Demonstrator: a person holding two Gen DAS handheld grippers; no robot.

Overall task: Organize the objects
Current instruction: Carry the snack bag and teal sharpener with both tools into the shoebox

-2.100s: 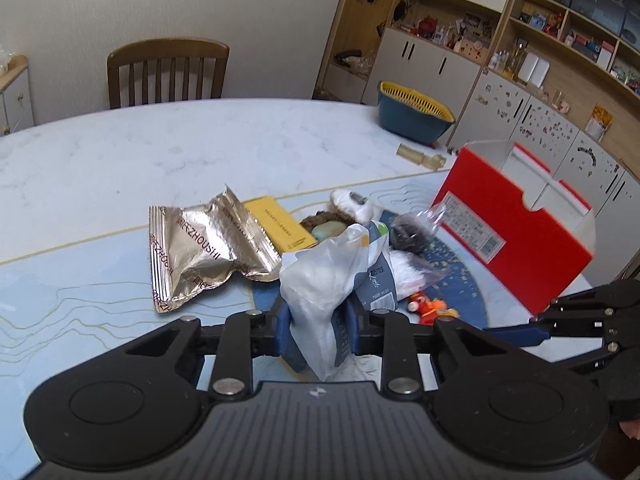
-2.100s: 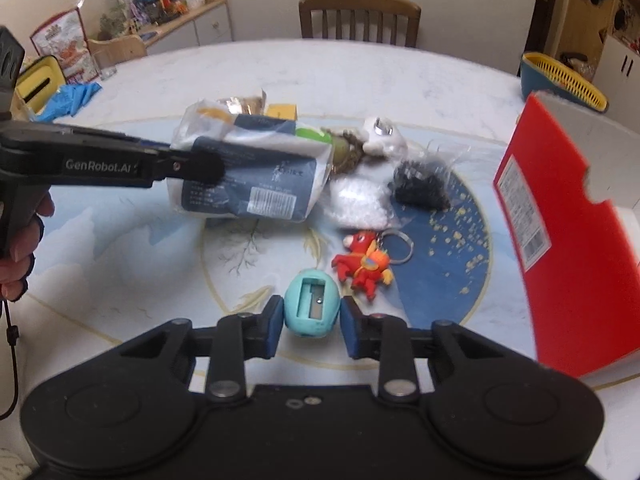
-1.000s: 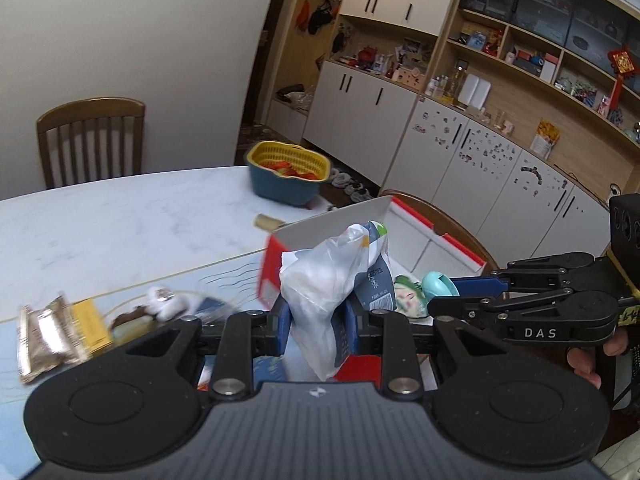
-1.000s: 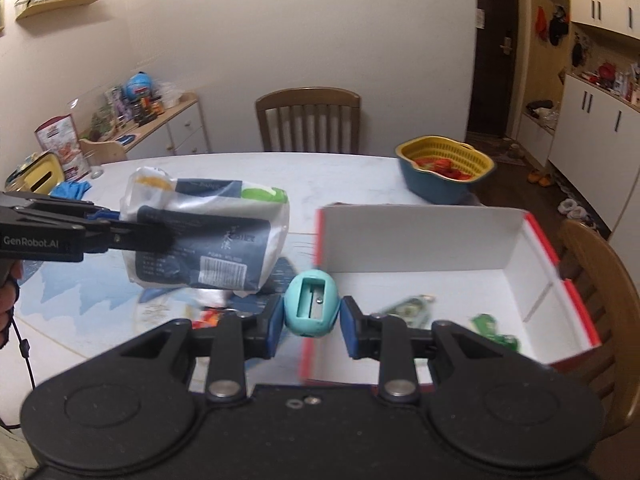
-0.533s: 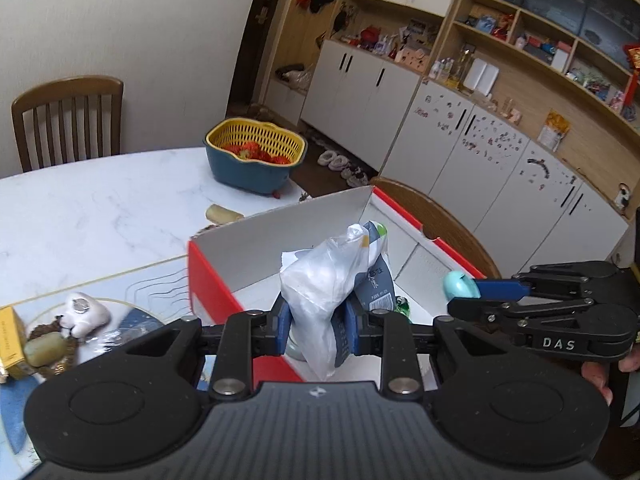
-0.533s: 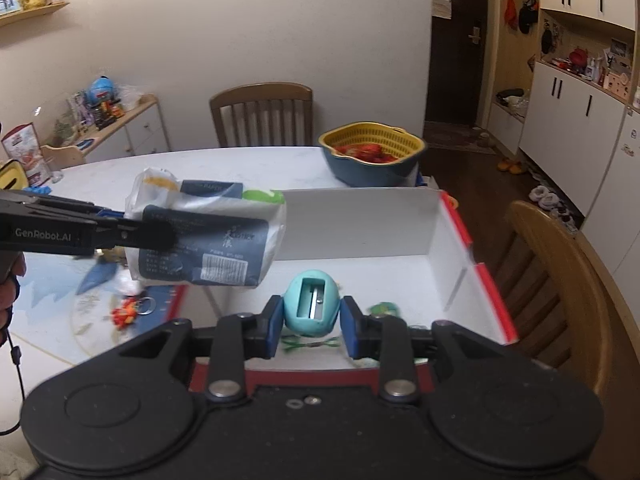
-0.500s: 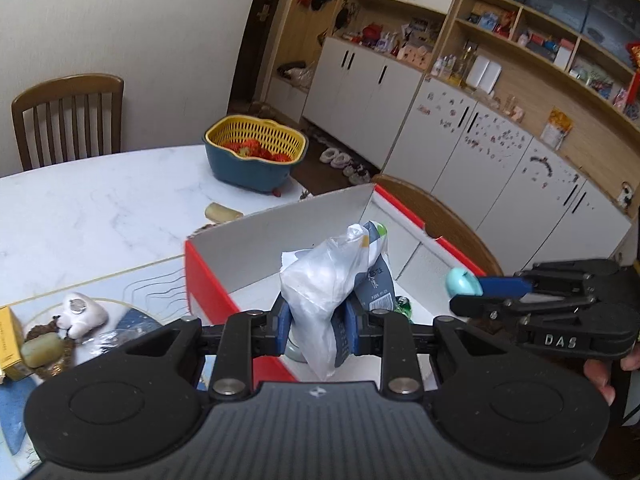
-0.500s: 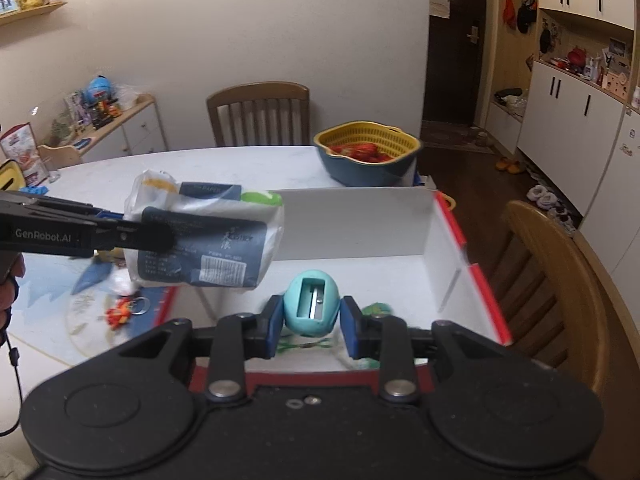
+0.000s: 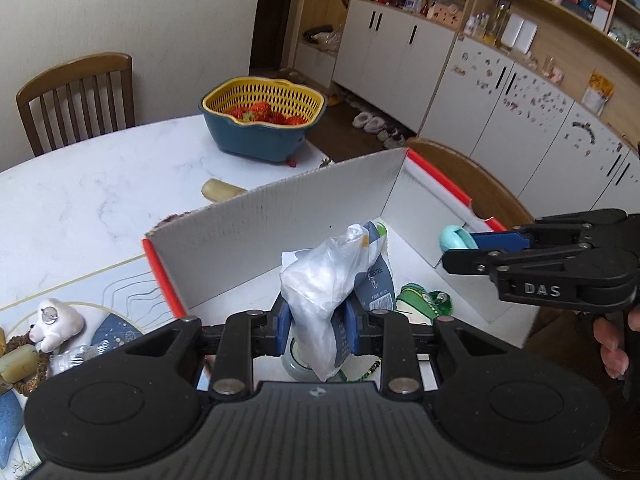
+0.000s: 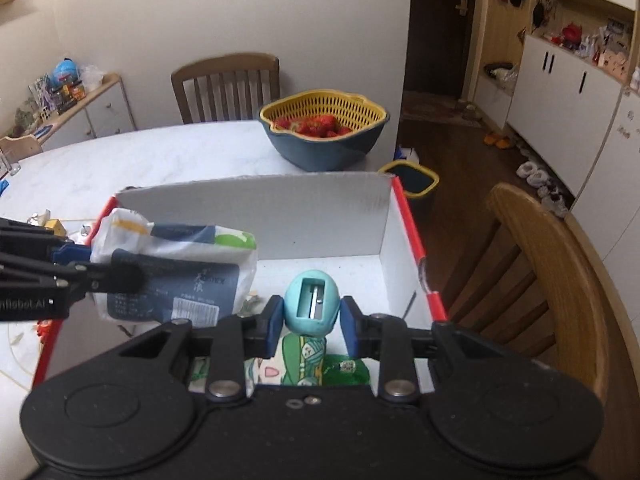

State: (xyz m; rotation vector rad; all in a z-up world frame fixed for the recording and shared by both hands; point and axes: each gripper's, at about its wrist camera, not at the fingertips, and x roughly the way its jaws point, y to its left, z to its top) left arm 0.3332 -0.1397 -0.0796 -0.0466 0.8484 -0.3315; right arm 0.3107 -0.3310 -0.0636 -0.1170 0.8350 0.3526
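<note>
My left gripper [image 9: 316, 320] is shut on a white and dark-blue plastic bag [image 9: 332, 280] and holds it over the open red box [image 9: 280, 216] with white inner walls. The same bag [image 10: 176, 276] shows at the left of the right wrist view. My right gripper [image 10: 310, 322] is shut on a teal egg-shaped pencil sharpener [image 10: 312, 302], also above the box [image 10: 320, 208]. In the left wrist view the right gripper [image 9: 464, 250] comes in from the right with the sharpener [image 9: 454, 239] at its tip. A green item [image 9: 420, 300] and a green packet [image 10: 304, 360] lie on the box floor.
A blue bowl with a yellow strainer of strawberries [image 9: 264, 120] stands on the white table [image 9: 80, 200] behind the box. A white figurine [image 9: 54, 322] and small items lie left of the box. Wooden chairs [image 10: 536, 264] stand at the table's right and far sides.
Both grippers have moved with their loads from beside the box to above its inside and sunk a little. The bag and the sharpener stay gripped.
</note>
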